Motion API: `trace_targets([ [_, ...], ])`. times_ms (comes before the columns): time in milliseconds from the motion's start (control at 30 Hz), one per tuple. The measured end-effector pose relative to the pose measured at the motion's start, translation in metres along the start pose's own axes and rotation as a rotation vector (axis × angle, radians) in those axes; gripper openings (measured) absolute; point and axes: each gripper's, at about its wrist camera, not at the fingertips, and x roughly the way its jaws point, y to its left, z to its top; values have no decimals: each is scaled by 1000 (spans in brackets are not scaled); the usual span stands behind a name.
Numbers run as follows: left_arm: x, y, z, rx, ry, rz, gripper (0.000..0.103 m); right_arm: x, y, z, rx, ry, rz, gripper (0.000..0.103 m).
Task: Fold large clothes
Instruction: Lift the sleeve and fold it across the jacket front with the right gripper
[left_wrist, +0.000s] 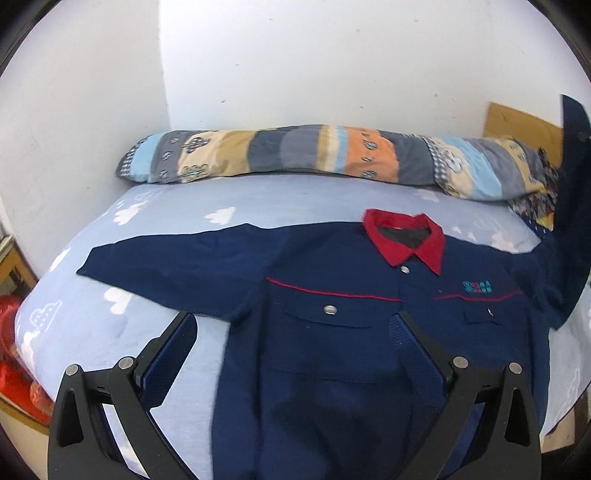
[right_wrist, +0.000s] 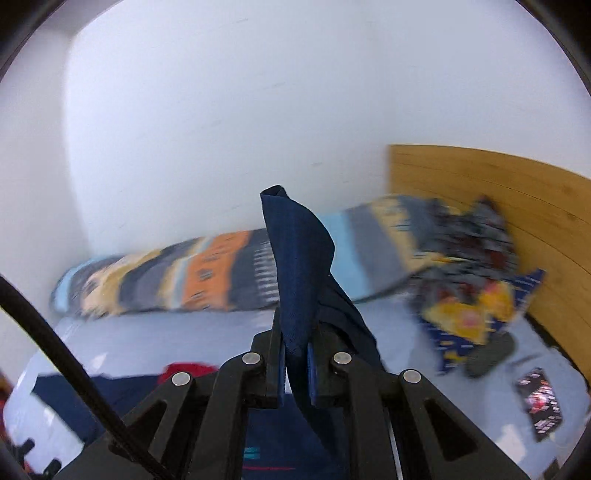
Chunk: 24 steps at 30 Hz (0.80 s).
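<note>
A navy work shirt with a red collar lies face up on the light blue bed sheet. Its left sleeve is spread flat to the left. My left gripper is open and empty, held just above the shirt's chest. My right gripper is shut on the shirt's right sleeve and holds it lifted above the bed. The raised sleeve also shows at the right edge of the left wrist view. The right wrist view is blurred.
A long patchwork bolster lies along the white wall at the back. A patterned cloth is bunched by the wooden headboard. A dark booklet lies on the sheet at right. Red items sit off the bed's left edge.
</note>
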Motion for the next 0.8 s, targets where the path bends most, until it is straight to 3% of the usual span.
trace_targets([
  [267,-16,66,0,-121,-20,50,103,52,186,-74,-150,103,173,9],
  [500,-20,111,-1,-221,-15,76,103,118,317,-201,-283,268,278,9],
  [667,-23,115,-2,-232,-17,73,103,160,349,-264,-311,348,292,9],
  [800,-28,109,0,-217,-43,72,103,165,355,-273,-213,370,332,9],
])
